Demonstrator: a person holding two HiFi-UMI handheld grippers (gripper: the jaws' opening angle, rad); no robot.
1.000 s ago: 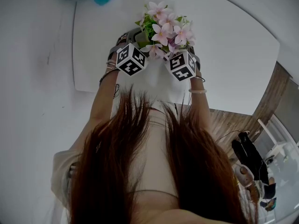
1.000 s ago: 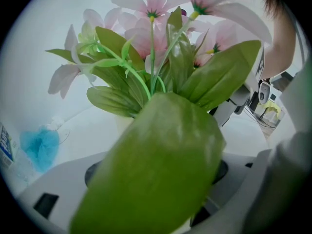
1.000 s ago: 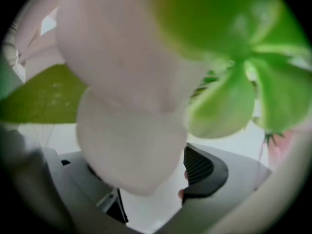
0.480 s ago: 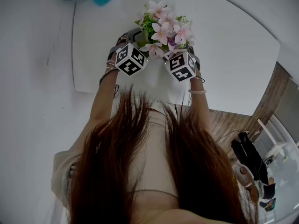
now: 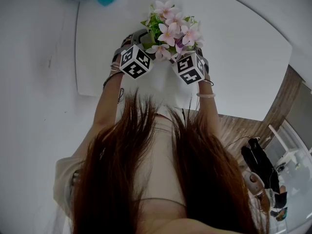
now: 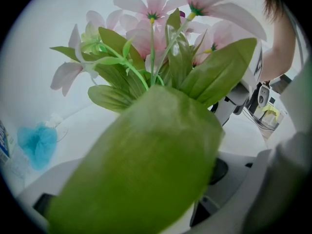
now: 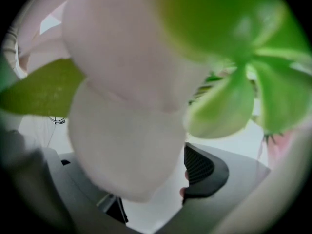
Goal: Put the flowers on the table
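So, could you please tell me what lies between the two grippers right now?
The bunch of pink flowers stands between the left gripper and the right gripper, as the head view shows.

You are standing in a plain indoor room, perhaps an office or a recording lab: you are looking down at a white table on wood-grain flooring, with stands and cables crowding the background.
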